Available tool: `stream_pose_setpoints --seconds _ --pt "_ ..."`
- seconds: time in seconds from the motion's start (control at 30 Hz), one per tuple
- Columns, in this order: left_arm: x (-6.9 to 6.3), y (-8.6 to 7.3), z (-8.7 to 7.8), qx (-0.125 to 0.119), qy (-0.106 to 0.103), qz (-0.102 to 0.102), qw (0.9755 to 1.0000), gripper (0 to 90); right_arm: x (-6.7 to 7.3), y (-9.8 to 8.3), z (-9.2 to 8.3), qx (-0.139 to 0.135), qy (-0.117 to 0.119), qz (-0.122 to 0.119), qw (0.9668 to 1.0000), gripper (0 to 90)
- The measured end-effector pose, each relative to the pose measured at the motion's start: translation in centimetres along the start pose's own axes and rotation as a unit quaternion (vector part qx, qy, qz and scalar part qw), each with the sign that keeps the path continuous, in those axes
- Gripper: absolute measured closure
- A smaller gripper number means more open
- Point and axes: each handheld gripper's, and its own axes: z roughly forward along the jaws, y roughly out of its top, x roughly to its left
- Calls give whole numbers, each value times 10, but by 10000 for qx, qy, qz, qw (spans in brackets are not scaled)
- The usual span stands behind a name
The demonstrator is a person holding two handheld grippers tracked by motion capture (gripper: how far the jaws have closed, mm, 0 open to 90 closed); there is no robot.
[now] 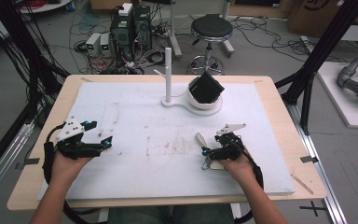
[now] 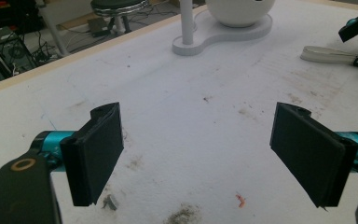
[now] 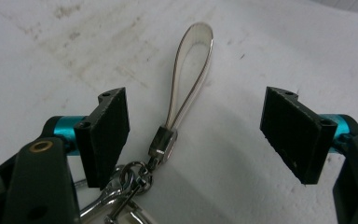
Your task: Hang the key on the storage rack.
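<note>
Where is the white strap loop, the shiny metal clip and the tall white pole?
strap loop (image 3: 193, 70), right gripper view, on the loop's right side.
metal clip (image 3: 131, 181), right gripper view, on its swivel ring.
pole (image 1: 168, 74), high view, midway up the pole.

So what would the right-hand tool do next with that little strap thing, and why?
Probably ease the right gripper down and close its jaws on the keychain strap. The jaws stand wide open on either side of the white loop and its metal clasp, which lie flat on the white board, not yet gripped. The left gripper is open too and far off to the side.
</note>
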Motion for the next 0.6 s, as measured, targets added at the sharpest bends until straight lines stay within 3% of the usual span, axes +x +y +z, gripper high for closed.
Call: stream_pose_setpoints --seconds 0.07,0.13,0.23,0.37,0.43,0.6 --pt "0 0 0 1 3 3 10000 171 3 -1 3 168 -15 -42 9998 260" --pt "0 0 0 4 1 15 10000 171 5 -3 6 336 -39 -108 9994 349" --pt "0 0 0 29 10 27 10000 171 5 -10 5 139 -166 -216 9995 477" --pt "0 0 0 44 12 36 10000 171 2 -14 1 65 -99 -254 9996 732" --pt "0 0 0 29 7 27 10000 171 3 -14 0 71 -65 -339 9994 800" --pt "-1 0 0 36 -4 59 10000 171 5 -14 0 100 -72 -477 9988 827"
